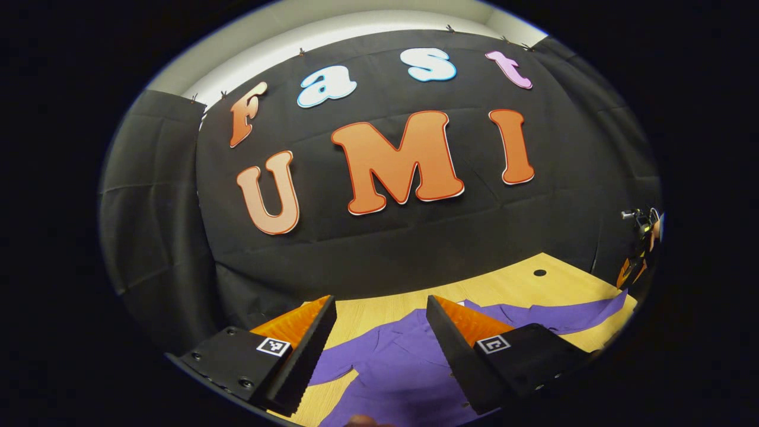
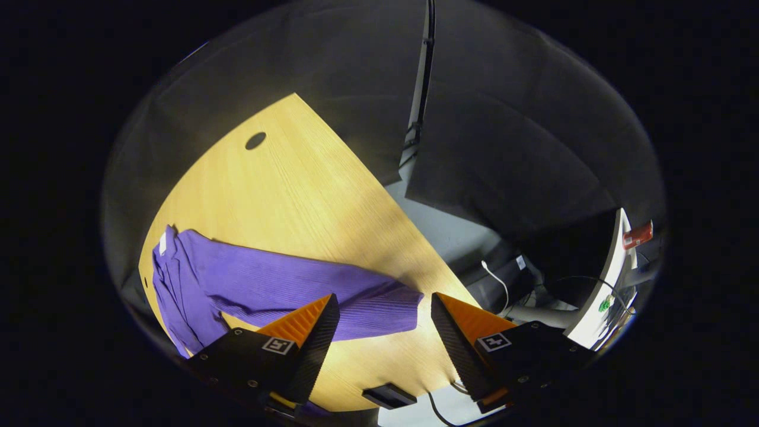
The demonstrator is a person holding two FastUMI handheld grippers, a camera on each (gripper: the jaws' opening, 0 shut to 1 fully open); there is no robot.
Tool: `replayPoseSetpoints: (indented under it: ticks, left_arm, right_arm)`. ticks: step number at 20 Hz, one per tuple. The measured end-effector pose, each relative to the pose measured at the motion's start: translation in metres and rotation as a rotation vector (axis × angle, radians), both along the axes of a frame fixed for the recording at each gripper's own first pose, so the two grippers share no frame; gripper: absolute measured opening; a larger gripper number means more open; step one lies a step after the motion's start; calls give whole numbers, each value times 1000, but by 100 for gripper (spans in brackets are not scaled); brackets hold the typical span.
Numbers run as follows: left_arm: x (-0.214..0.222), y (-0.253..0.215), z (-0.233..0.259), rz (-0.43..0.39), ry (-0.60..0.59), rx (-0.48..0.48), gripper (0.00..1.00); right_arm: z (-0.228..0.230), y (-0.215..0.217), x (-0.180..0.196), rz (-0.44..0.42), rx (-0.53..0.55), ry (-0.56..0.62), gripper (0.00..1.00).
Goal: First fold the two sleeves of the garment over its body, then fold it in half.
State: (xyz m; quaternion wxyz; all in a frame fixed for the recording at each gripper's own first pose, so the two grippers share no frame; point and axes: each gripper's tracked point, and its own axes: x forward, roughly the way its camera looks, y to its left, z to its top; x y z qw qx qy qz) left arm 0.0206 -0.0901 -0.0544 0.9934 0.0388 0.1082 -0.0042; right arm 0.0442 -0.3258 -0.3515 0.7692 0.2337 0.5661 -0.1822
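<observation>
The table (image 2: 308,196) carries the garment (image 1: 391,367), lying flat at 6 o'clock in the left gripper view, with one sleeve (image 2: 308,290) stretched out toward 4 o'clock in the right gripper view. No fold looks made yet, so both sleeve folds and the halving remain. The left gripper (image 1: 379,350) and right gripper (image 2: 382,347) hover spread, pinching nothing.

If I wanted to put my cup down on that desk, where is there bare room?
The table is bare between the purple shirt and the round hole. A smaller bare strip lies between the shirt's outstretched sleeve and the table's near edge. The shirt crowds the rest.
</observation>
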Motion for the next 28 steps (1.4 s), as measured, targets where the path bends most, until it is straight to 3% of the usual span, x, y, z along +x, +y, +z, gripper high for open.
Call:
replayPoseSetpoints:
  ticks: [1, 3, 4, 7, 14, 15, 16, 21, 23, 25, 28]
  left_arm:
    - [1, -3, 0, 0, 5, 4, 98]
    - [4, -10, -1, -6, 15, 10, 98]
    - [4, -16, -2, -11, 20, 14, 98]
    - [6, -29, -3, -27, 30, 25, 98]
    - [8, -51, -7, -56, 42, 39, 98]
    - [9, -54, -8, -62, 45, 39, 98]
    - [8, -58, -8, -67, 47, 42, 98]
    - [8, -65, -9, -82, 50, 42, 98]
    - [7, -65, -9, -82, 51, 39, 98]
    - [5, -66, -11, -84, 57, 40, 100]
    - [4, -61, -9, -82, 43, 45, 98]
  right_arm:
    - [-7, -1, 0, -8, 28, 21, 95]
    - [-18, 0, 2, -57, 101, 56, 100]
    - [-24, 1, 5, -83, 138, 59, 92]
    - [-34, -3, 3, -108, 187, 81, 84]
    - [-58, 25, -30, -102, 255, 161, 74]
    - [-63, 23, -34, -111, 252, 175, 64]
    - [-63, 20, -30, -128, 238, 156, 72]
    - [-65, 10, -35, -71, 144, 156, 43]
    - [-64, 11, -33, -49, 115, 143, 17]
    - [-64, 15, -30, -35, 131, 126, 5]
    - [-43, 36, -19, -34, 209, 55, 2]
